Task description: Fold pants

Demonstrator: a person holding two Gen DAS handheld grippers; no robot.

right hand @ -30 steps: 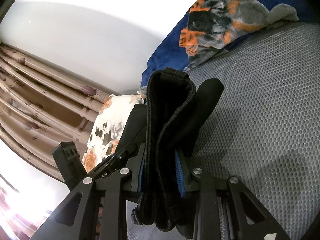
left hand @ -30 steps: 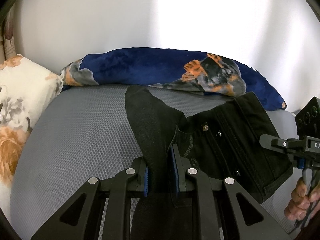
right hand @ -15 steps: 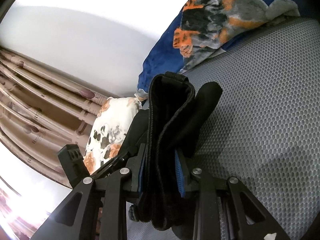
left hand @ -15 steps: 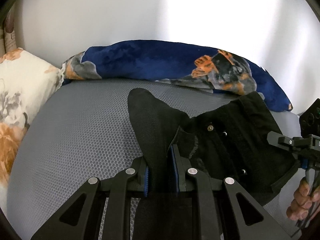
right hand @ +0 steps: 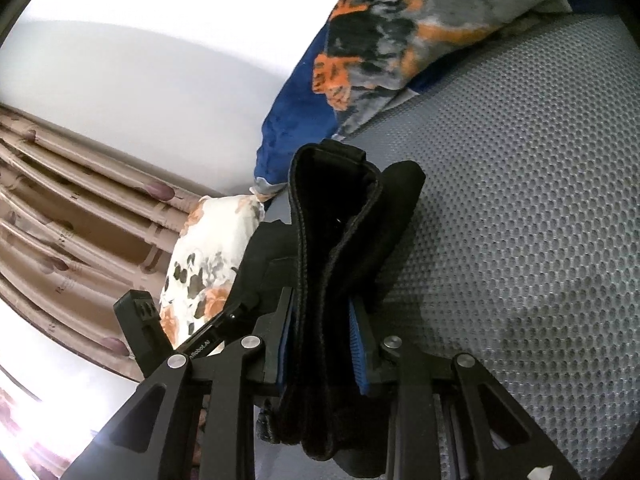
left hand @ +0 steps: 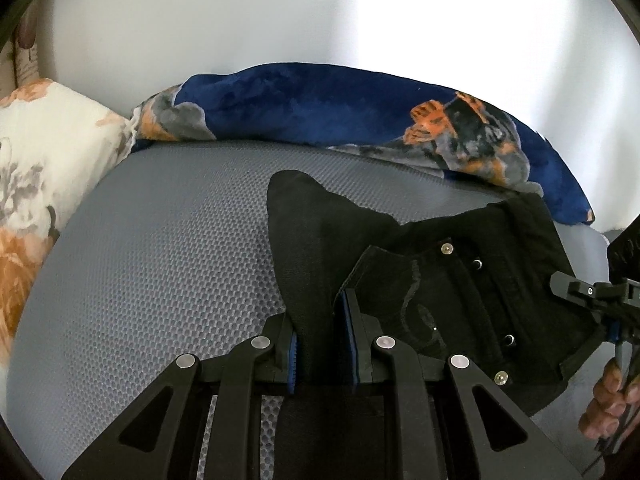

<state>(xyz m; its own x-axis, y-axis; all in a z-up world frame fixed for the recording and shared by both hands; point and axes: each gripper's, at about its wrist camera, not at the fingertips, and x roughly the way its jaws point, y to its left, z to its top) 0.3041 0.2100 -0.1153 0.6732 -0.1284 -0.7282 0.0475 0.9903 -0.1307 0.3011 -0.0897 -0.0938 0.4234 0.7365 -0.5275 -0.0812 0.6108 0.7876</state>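
The black pants [left hand: 460, 292] hang stretched between my two grippers above the grey mesh mattress [left hand: 160, 272]. My left gripper [left hand: 322, 332] is shut on a fold of the black cloth near the fly with its metal buttons. My right gripper [right hand: 320, 344] is shut on the bunched waistband of the pants [right hand: 332, 240], which stands up between its blue pads. The right gripper also shows at the right edge of the left wrist view [left hand: 612, 320], gripping the far end of the waistband. The legs of the pants are hidden below the frames.
A blue, orange and grey blanket [left hand: 360, 112] lies rolled along the white wall at the back of the mattress. A white floral pillow [left hand: 44, 160] sits at the left. Brown curtains [right hand: 60, 208] hang beyond the pillow.
Both grippers have moved slightly forward and down with the pants; the blanket sits higher in the left view. The cloth between them has spread a little flatter.
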